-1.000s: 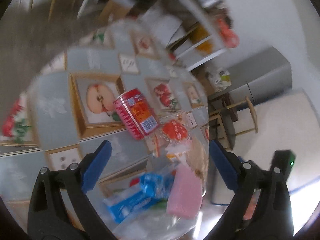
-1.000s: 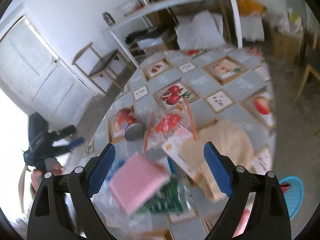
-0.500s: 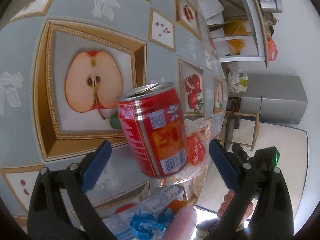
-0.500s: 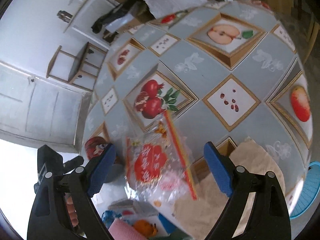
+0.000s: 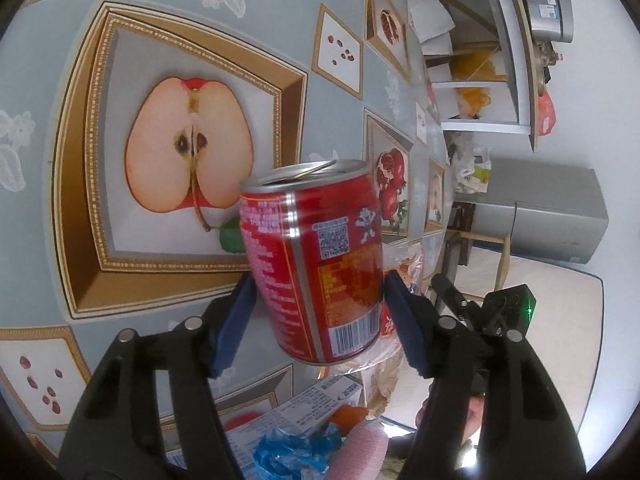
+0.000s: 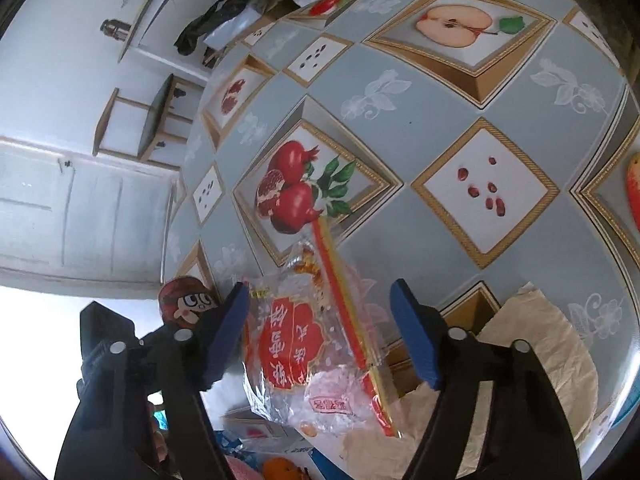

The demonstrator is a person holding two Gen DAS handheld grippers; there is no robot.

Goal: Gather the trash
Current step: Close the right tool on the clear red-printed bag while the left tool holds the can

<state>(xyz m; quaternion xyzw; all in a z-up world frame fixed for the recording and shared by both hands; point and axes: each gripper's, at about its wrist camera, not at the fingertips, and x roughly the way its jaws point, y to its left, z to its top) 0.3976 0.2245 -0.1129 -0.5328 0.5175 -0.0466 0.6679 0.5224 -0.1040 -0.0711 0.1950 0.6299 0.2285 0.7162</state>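
Observation:
A red drink can (image 5: 316, 256) stands upright on the fruit-print tablecloth (image 5: 260, 32). My left gripper (image 5: 319, 284) is closing on it, and both blue pads lie against its sides. The right wrist view shows the same can (image 6: 184, 304) at the left, behind the pad. A clear plastic snack bag (image 6: 296, 344) with a red label and a red-yellow strip lies flat between the jaws of my right gripper (image 6: 319, 292). These jaws are closing too. The left pad is at the bag's edge and the right pad stands clear of it. Part of the bag (image 5: 404, 264) shows behind the can.
Crumpled brown paper (image 6: 532, 360) lies right of the bag. Close to me are a blue-and-white carton (image 5: 304, 408), a blue wrapper (image 5: 288, 452), a pink roll (image 5: 364, 448) and an orange (image 6: 280, 468). The table edge runs just beyond the can, with a stool (image 6: 152, 120) past it.
Both grippers came down to the table and narrowed. The left jaws went from wide apart to touching the can. The right jaws drew in around the snack bag.

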